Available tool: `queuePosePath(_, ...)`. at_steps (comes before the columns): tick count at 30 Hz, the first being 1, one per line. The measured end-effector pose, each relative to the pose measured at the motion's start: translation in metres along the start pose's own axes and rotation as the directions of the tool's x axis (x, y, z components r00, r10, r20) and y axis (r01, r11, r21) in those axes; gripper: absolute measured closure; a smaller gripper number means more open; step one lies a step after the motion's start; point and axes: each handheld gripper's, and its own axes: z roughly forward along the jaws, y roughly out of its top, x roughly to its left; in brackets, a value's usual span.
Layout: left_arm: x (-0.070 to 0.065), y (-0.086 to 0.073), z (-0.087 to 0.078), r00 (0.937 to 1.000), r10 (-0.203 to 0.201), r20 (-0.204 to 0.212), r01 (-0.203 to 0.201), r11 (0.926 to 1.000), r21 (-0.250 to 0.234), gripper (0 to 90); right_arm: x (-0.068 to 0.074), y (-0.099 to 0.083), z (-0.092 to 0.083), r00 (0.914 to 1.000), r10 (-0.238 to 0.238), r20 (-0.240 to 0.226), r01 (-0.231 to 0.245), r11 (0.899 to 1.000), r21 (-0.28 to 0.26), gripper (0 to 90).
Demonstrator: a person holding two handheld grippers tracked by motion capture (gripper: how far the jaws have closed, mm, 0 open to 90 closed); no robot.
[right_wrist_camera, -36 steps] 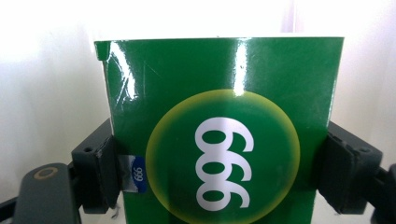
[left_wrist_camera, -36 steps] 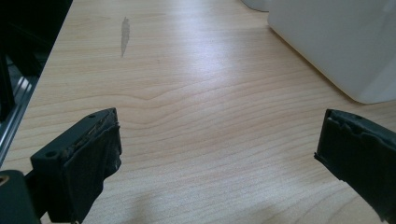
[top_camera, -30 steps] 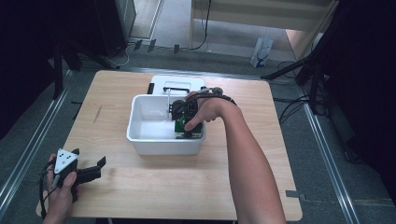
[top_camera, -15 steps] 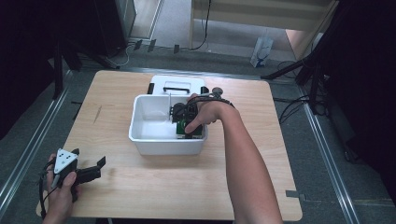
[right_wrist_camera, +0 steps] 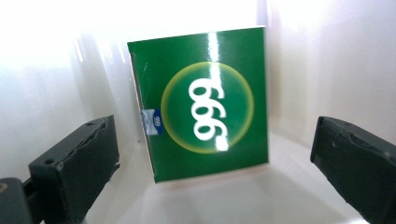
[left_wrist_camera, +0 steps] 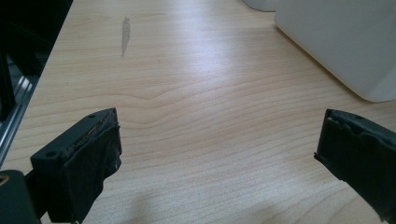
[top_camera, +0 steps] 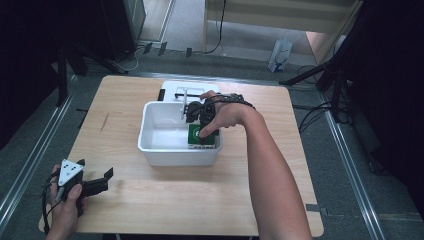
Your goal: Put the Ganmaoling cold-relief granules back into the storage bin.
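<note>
A green box (top_camera: 203, 138) printed with "999" (right_wrist_camera: 205, 105) lies in the near right corner of the white tub (top_camera: 150, 150), against its walls. My right gripper (top_camera: 196, 120) hangs just above the box and points down into the tub. Its jaws have just been opening and now stand wide; the box sits beyond them, untouched by the pads. At the table's near left corner my left gripper (top_camera: 95, 172) rests low over bare wood (left_wrist_camera: 219, 154), open with nothing between its fingers (left_wrist_camera: 88, 158).
A flat white device (top_camera: 186, 90) with black parts sits right behind the tub. The tub's outer wall (left_wrist_camera: 336, 42) shows to the right of my left gripper. Metal rails (top_camera: 30, 160) run along the floor on both sides of the table.
My right gripper's jaws went from shut to wide open, leaving the green box in the tub, and the hand lifted slightly. The left gripper stayed put.
</note>
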Motion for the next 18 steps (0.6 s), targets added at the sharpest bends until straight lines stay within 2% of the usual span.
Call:
queuePosePath(5, 0.000, 0.000, 0.000, 1.0000, 0.000, -0.001, 0.000, 1.0000, 0.001, 0.4, -0.002, -0.005, -0.012, 0.9997, 0.006, 0.022, -0.006, 1.000, -0.022, 0.0)
queuePosePath(7, 0.000, 0.000, 0.000, 1.0000, 0.000, -0.003, 0.000, 1.0000, 0.000, 0.4, -0.002, -0.010, -0.021, 0.9993, 0.024, 0.029, -0.023, 0.999, -0.034, 0.0)
queuePosePath(12, 0.000, 0.000, 0.000, 1.0000, 0.000, -0.004, 0.000, 1.0000, 0.000, 0.4, -0.002, -0.017, -0.029, 0.9988, 0.027, 0.041, -0.025, 0.999, -0.040, 0.0)
queuePosePath(14, -0.001, 0.000, 0.000, 1.0000, -0.001, -0.004, 0.001, 1.0000, -0.001, 0.4, -0.002, -0.024, -0.036, 0.9987, 0.032, 0.041, -0.030, 0.998, -0.062, 0.0)
queuePosePath(15, 0.000, 0.000, 0.000, 1.0000, 0.000, -0.003, 0.000, 1.0000, 0.002, 0.4, -0.002, -0.026, -0.038, 0.9979, 0.049, 0.042, -0.046, 0.997, -0.062, 0.0)
queuePosePath(18, 0.000, 0.000, 0.000, 1.0000, 0.000, -0.003, 0.000, 1.0000, 0.002, 0.4, -0.002, -0.032, -0.042, 0.9975, 0.050, 0.051, -0.046, 0.996, -0.075, 0.0)
